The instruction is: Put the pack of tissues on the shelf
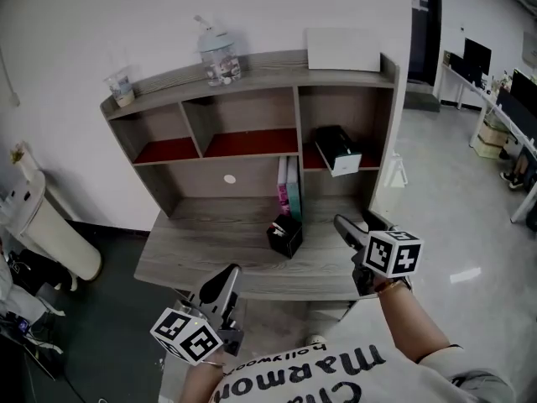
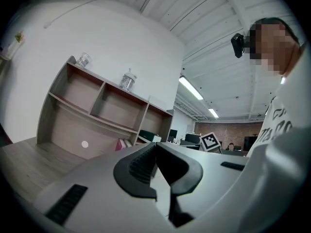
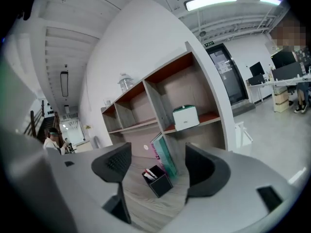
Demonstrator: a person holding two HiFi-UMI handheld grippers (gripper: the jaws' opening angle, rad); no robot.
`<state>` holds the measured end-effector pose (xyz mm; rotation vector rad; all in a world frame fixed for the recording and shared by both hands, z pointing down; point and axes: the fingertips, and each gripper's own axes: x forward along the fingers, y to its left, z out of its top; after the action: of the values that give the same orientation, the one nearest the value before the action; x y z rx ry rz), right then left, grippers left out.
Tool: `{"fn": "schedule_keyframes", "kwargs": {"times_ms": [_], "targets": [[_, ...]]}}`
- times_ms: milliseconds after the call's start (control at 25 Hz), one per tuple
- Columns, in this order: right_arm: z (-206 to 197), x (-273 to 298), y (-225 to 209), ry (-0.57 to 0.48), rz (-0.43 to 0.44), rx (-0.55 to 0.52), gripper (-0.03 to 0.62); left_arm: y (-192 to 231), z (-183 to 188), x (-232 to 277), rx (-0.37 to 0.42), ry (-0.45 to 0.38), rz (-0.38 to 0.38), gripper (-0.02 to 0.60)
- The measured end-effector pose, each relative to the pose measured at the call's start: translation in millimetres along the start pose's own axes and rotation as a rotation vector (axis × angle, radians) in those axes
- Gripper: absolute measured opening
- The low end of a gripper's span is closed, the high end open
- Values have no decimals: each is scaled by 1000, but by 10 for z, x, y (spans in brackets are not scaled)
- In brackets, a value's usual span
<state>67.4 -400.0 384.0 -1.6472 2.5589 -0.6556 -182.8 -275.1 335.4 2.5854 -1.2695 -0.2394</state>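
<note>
Head view: the dark green-and-white pack of tissues (image 1: 338, 151) sits in the right compartment of the grey wooden shelf unit (image 1: 268, 72), near that board's front edge. Both tools hover before the worktop's (image 1: 201, 254) front edge. Left gripper view: the left tool (image 2: 155, 148) has its jaws together, empty. Right gripper view: the right tool (image 3: 155, 160) gapes, holding nothing. The pack looks light and squashy. I'd pinch gently across its short sides.

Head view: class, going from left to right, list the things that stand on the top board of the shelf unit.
First the small plastic cup, then the lidded glass jar, then the flat white box.
</note>
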Motion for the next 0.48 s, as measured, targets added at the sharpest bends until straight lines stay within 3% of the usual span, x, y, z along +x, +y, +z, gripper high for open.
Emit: {"fn": "schedule_keyframes", "kwargs": {"times_ms": [320, 480], "targets": [[-198, -534, 396, -23, 65, 12, 231, -279, -197, -352, -17, 9, -7, 17], [-263, -780, 590, -45, 96, -36, 208, -414, -246, -513, -7, 12, -7, 18]]}}
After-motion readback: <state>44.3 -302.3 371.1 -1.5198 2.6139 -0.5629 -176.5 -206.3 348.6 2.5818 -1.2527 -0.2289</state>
